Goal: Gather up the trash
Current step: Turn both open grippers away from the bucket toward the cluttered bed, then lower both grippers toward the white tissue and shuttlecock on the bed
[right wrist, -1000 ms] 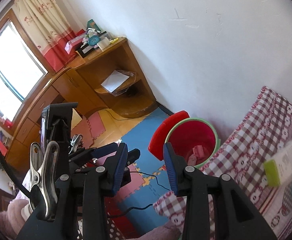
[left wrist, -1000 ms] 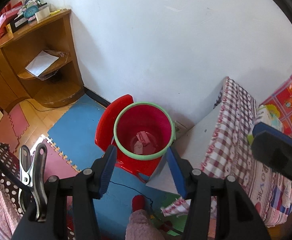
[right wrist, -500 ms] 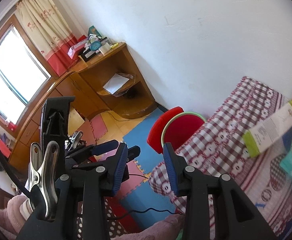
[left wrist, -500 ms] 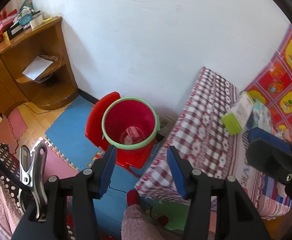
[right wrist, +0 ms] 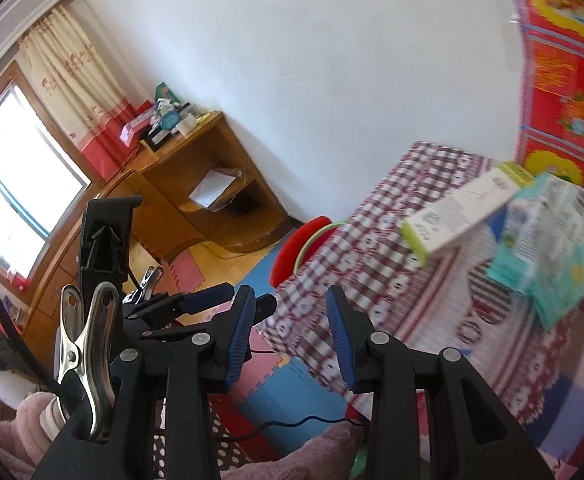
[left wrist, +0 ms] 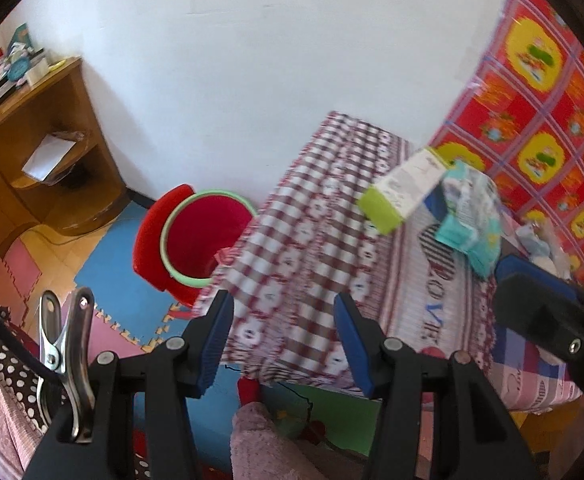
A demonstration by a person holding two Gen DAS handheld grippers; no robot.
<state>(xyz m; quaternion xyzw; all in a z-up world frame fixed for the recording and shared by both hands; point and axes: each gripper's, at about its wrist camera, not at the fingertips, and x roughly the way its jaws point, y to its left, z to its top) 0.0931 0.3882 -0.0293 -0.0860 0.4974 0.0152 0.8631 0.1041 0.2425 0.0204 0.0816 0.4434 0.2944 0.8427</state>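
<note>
Left gripper [left wrist: 282,338]: blue pads stand apart, nothing between them; it points down over the near edge of a table draped in a red-and-white checked cloth [left wrist: 311,216]. Right gripper [right wrist: 288,332]: pads likewise apart with a narrower gap, nothing between them, aimed at the same cloth's hanging corner.

Ahead and to the right of the left gripper, on the cloth, lies a white carton with a lime-green end [left wrist: 401,190], tilted, its far end resting against a teal-and-white soft pack [left wrist: 471,216] just beside it. The right wrist view shows the same pair ahead and to the right of the right gripper: carton [right wrist: 459,212], pack [right wrist: 547,244]. Both are blurred; the print on them cannot be read, and they may be tissue or wipe packaging.

Ahead and to the left of the left gripper, on the floor against the table's side, stands a red bin with a green rim [left wrist: 202,240], a red lid [left wrist: 152,236] leaning behind it. A scrap of pinkish material shows inside near the cloth's edge. From the right gripper only a sliver of the bin [right wrist: 311,240] shows past the cloth.

Further left stands a wooden corner shelf unit [left wrist: 40,152] with a sheet of paper on its middle shelf. Foam floor mats [left wrist: 108,280] in blue and pink lie below both grippers. A red-and-yellow patterned hanging [left wrist: 543,120] covers the wall to the far right.
</note>
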